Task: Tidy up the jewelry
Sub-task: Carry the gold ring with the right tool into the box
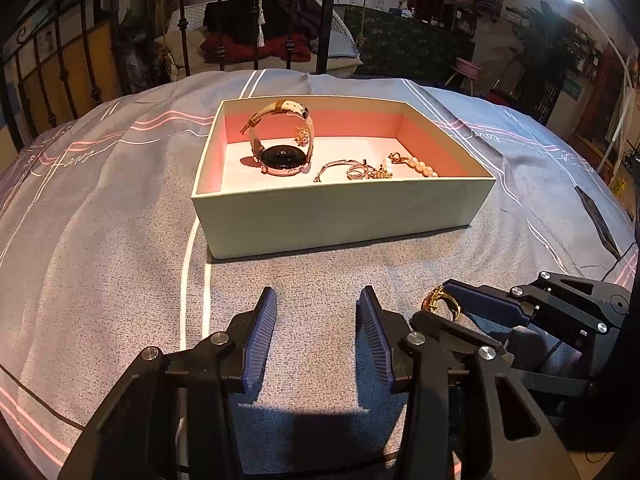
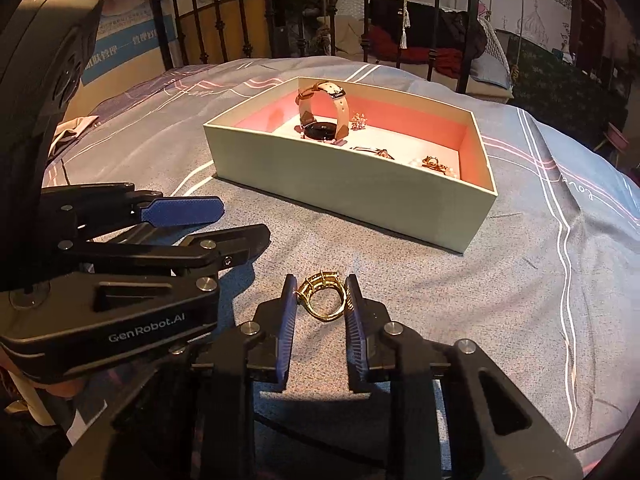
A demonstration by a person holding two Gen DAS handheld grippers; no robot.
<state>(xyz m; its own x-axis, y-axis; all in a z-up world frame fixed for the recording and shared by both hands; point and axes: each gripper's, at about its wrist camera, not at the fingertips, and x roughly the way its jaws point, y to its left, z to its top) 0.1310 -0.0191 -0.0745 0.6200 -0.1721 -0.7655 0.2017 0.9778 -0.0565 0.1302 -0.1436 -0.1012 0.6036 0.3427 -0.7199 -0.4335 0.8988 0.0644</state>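
The right gripper point(image 2: 321, 298) is closing its fingers point(image 2: 289, 304) around a gold ring point(image 2: 324, 296), the pads pressing on either side of the band while the ring is sitting just above, or still on, the grey bedspread point(image 2: 520, 280); which of the two cannot be told. The left gripper point(image 1: 316, 320) is hovering just beside it with its fingers parted and nothing between them. Ahead of both, the pale box point(image 1: 328, 216) with the pink lining is resting on the bed, already holding a watch point(image 1: 280, 144) standing on its strap, a pearl bracelet point(image 1: 416, 166) and a few small gold pieces point(image 1: 360, 170) near the front wall. The step in hand is picking up the ring, apparently the last loose item on the bed. The next move is calling for a lift clear of the fabric, a carry forward over the near wall of the box, and a release on a bare patch of the white floor, away from the watch. The round band could be slipping or twisting between the pads, so a steady grip seems wise.
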